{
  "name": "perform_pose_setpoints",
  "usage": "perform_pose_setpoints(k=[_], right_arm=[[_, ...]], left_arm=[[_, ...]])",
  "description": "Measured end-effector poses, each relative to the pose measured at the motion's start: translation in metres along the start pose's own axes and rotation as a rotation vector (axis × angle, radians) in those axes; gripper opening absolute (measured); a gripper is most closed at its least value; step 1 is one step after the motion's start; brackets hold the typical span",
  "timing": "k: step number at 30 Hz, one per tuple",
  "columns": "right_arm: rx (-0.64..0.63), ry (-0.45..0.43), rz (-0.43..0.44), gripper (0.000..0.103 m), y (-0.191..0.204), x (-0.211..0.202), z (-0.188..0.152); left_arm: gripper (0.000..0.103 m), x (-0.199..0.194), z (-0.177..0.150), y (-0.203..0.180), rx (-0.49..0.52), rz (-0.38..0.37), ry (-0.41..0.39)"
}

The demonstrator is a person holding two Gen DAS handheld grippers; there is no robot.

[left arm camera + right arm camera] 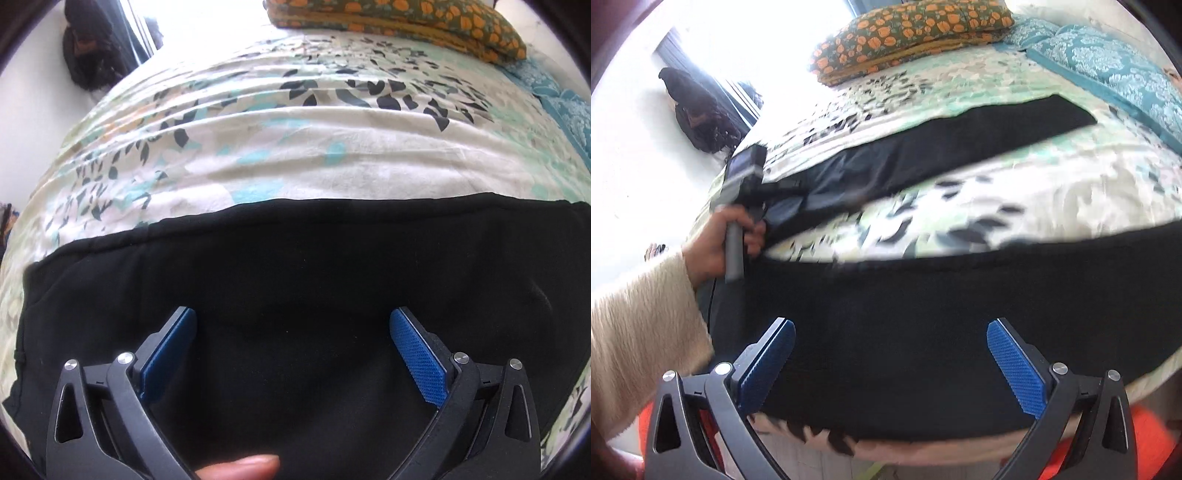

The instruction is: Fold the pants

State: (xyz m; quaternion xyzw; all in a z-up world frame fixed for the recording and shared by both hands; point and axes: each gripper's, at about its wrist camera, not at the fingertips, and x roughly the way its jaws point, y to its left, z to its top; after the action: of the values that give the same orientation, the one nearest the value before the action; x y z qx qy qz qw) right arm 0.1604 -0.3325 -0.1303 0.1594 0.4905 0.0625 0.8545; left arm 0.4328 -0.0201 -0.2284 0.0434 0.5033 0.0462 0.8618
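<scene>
Black pants point(923, 332) spread on a bed point(295, 155) with a leaf-print sheet. In the right wrist view one leg crosses the lower half of the frame and the other runs from centre left to the upper right, the two forming a V that meets at the left edge, so the garment appears unfolded. The cloth looks soft, limp and light, probably a knit; it should drape and sag when lifted and drag on the sheet rather than slide, so the likeliest holds are the firmer edges, waistband or hems. The left gripper point(293, 325) is spread wide, holding nothing, with pants filling the lower half of its view and a straight edge crossing mid-frame just above its fingers. The right gripper point(891, 336) is likewise spread and empty, its fingers over the near leg. A hand point(716, 243) at centre left holds the left gripper's handle beside the pants.
</scene>
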Motion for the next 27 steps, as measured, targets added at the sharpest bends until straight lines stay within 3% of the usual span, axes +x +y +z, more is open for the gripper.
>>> perform_pose_setpoints(k=[3, 5, 10, 14, 15, 16, 21, 24, 25, 27], right_arm=[[-0.003, -0.054, -0.127, 0.103, -0.05, 0.027, 0.079], [-0.004, -0.039, -0.209, 0.103, -0.077, 0.061, 0.129], [-0.117, -0.004, -0.253, 0.103, -0.085, 0.155, 0.221], [-0.114, 0.152, -0.343, 0.103, -0.105, 0.244, 0.247], [-0.102, 0.147, -0.346, 0.103, -0.112, 0.254, 0.253], [-0.105, 0.113, -0.354, 0.103, -0.115, 0.256, 0.262], [-0.035, 0.107, -0.419, 0.103, -0.132, 0.262, 0.302], [-0.032, -0.001, -0.429, 0.103, -0.139, 0.233, 0.302], [-0.026, 0.004, -0.455, 0.103, -0.144, 0.232, 0.299], [0.018, 0.104, -0.492, 0.103, -0.174, 0.246, 0.289]], left_arm=[[0.103, -0.004, -0.008, 0.0, -0.001, 0.005, -0.046], [0.103, -0.003, -0.007, 0.003, -0.014, -0.011, -0.049], [0.103, -0.002, -0.01, -0.001, -0.01, 0.0, -0.083], [0.103, -0.001, -0.012, 0.0, -0.018, -0.011, -0.094], [0.103, -0.002, -0.012, 0.0, -0.02, -0.013, -0.098], [0.103, -0.001, -0.013, 0.0, -0.021, -0.015, -0.101], [0.103, -0.001, -0.013, 0.0, -0.023, -0.018, -0.106], [0.103, -0.001, -0.014, 0.001, -0.025, -0.021, -0.111], [0.103, -0.001, -0.014, 0.0, -0.025, -0.02, -0.112], [0.103, -0.001, -0.014, 0.0, -0.022, -0.017, -0.11]])
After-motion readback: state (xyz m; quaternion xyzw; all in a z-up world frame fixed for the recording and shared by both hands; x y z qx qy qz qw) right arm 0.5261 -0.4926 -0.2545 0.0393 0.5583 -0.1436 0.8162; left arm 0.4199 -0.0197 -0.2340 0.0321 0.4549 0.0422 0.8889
